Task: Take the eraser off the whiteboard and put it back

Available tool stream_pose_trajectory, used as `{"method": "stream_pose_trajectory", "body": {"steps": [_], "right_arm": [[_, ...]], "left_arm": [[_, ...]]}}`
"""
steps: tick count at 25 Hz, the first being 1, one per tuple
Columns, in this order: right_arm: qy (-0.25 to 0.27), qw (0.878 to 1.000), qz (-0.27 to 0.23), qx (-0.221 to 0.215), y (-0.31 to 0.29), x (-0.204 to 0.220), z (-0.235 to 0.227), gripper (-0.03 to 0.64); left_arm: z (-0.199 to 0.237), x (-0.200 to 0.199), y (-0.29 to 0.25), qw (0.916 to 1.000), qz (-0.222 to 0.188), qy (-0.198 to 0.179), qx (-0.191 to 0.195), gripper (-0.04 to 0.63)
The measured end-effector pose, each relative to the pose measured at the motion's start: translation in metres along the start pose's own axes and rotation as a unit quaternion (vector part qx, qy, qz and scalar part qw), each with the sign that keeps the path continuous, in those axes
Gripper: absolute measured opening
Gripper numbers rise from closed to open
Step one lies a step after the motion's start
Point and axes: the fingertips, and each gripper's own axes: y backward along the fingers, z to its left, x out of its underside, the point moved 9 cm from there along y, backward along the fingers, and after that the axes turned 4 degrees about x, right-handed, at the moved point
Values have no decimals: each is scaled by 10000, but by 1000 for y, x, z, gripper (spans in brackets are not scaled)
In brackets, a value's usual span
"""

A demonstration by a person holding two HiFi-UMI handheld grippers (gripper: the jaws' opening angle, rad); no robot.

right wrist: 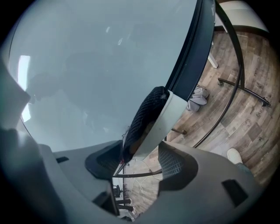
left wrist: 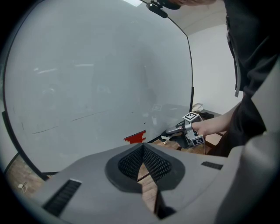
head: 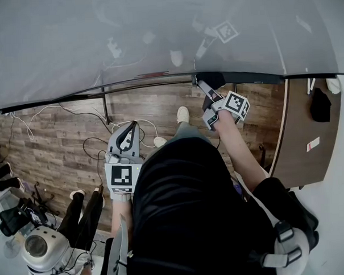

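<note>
The eraser [right wrist: 151, 118] stands at the bottom edge of the whiteboard [right wrist: 87, 65], between the spread jaws of the right gripper [right wrist: 139, 157] — they don't seem to squeeze it. Best to pull straight back, slowly, so nothing knocks it off. The left gripper [left wrist: 142, 164] has its jaws pressed together — empty.

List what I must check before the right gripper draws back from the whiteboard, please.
1. Eraser at the lower edge of the whiteboard: ok.
2. Eraser holds there by itself: cannot tell.
3. Right gripper jaws apart: ok.
4. Its pads free of the eraser, whose end stands between them: cannot tell.
5. Left gripper shut, empty, away from the eraser: ok.
</note>
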Motion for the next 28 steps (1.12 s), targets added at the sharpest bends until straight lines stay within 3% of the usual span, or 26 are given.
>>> {"method": "stream_pose_trajectory", "body": {"steps": [28], "right_arm": [[63, 9999, 100, 120, -4, 7, -6, 249]], "left_arm": [[-2, 3, 1, 10000, -15, 0, 12, 6]]}}
